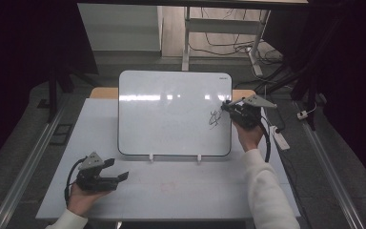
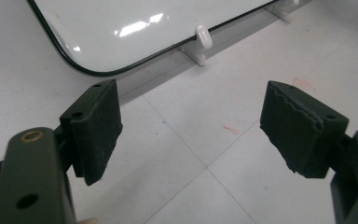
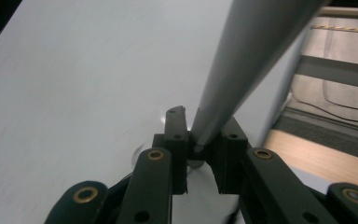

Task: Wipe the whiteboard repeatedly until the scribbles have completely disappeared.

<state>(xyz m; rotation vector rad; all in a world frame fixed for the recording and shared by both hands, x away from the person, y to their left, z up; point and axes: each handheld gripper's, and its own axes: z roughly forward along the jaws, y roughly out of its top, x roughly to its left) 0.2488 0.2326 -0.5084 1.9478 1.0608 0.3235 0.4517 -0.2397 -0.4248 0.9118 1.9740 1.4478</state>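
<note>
A white whiteboard (image 1: pixel 171 109) stands tilted on two small white feet (image 1: pixel 151 156) on the grey table (image 1: pixel 186 191). A black scribble (image 1: pixel 214 118) marks its right side. My right gripper (image 1: pixel 226 107) sits at the board's right edge, just above the scribble. In the right gripper view my right gripper (image 3: pixel 203 140) is shut on a grey marker (image 3: pixel 242 60), whose barrel runs up and to the right in front of the board (image 3: pixel 84 84). My left gripper (image 1: pixel 121 175) rests low at the table's front left. Its jaws (image 2: pixel 191 130) stand wide open over bare table, facing the board's lower corner (image 2: pixel 121 28).
A white foot (image 2: pixel 203 39) props the board's bottom edge. A white power strip (image 1: pixel 280 138) lies on the floor right of the table. Behind the board stand a desk frame and loose cables (image 1: pixel 228 45). Metal rails run along the floor on both sides.
</note>
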